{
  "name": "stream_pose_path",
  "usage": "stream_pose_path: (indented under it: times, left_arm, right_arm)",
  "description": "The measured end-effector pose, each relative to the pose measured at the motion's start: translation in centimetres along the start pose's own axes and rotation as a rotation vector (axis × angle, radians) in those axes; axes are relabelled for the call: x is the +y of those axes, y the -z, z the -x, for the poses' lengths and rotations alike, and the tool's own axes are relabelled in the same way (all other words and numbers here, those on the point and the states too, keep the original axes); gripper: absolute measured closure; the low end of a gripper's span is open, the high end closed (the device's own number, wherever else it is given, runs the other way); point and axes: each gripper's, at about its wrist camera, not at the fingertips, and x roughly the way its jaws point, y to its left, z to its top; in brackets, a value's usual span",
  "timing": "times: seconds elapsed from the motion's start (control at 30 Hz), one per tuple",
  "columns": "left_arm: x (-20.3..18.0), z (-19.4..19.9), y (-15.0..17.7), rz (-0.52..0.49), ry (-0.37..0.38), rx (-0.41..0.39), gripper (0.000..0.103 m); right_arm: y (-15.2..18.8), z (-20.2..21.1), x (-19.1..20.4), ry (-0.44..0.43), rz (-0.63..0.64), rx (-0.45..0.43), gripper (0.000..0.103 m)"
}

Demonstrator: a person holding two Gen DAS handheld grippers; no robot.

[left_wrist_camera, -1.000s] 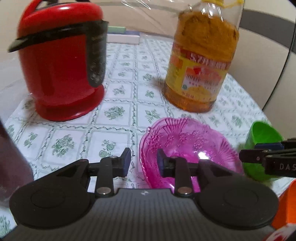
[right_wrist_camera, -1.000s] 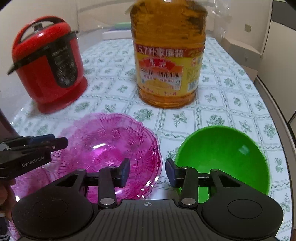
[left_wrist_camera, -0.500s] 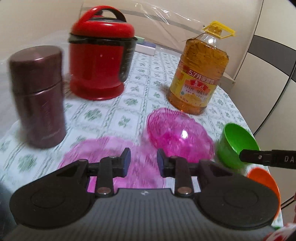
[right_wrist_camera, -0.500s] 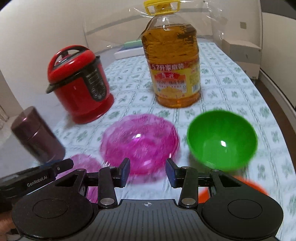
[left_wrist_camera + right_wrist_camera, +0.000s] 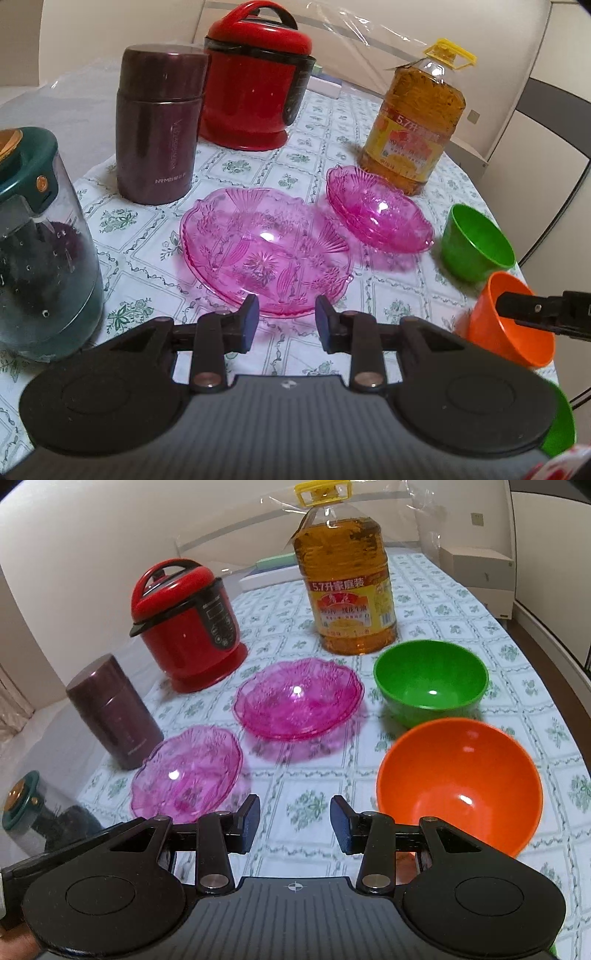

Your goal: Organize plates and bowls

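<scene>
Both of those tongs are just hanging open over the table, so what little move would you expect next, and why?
Probably the left tongs ease forward and down onto the near rim of the big pink plate. They are open, empty and lined up with it, and the smaller pink plate lies apart beside it, ready for stacking. The right tongs are open too, nearest the orange bowl.

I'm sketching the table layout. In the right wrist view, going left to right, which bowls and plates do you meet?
Near pink glass plate → far pink glass plate → green bowl and orange bowl, which share about the same span, green farther, orange nearer.
</scene>
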Motion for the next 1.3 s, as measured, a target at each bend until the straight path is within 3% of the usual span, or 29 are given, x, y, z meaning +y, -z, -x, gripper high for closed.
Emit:
stream_pose_path:
  times: [0.17, 0.43, 0.57, 0.73, 1.0, 1.3]
  left_arm:
    - [-0.5, -1.4, -2.1, -0.035, 0.010, -0.017, 0.074]
    - [-2.4, -7.8, -8.7, -0.097, 0.045, -0.042, 0.075]
    - [-3.1, -12.5, -11.8, -0.123, 0.084, -0.014, 0.083]
    - [-3.7, -17.8, -14.3, -0.174, 0.107, 0.014, 0.090]
    - [-4.4, -22.4, -14.9, -0.188, 0.143, 0.074, 0.094]
    - [-4.7, -23.2, -13.9, -0.203, 0.137, 0.095, 0.094]
  right_arm:
    - [-0.1, -0.8, 0.0, 0.004, 0.005, -0.006, 0.061]
    - [-4.8, -5.7, 0.0, 0.006, 0.081, -0.022, 0.061]
    - [-7.0, -9.1, -0.3, -0.025, 0.098, 0.006, 0.077]
    - [-8.5, -12.5, -0.1, -0.034, 0.132, 0.035, 0.082]
    - [-8.9, -16.2, -0.3, -0.041, 0.151, 0.078, 0.083]
    - [-8.9, -17.0, -1.1, -0.023, 0.139, 0.085, 0.083]
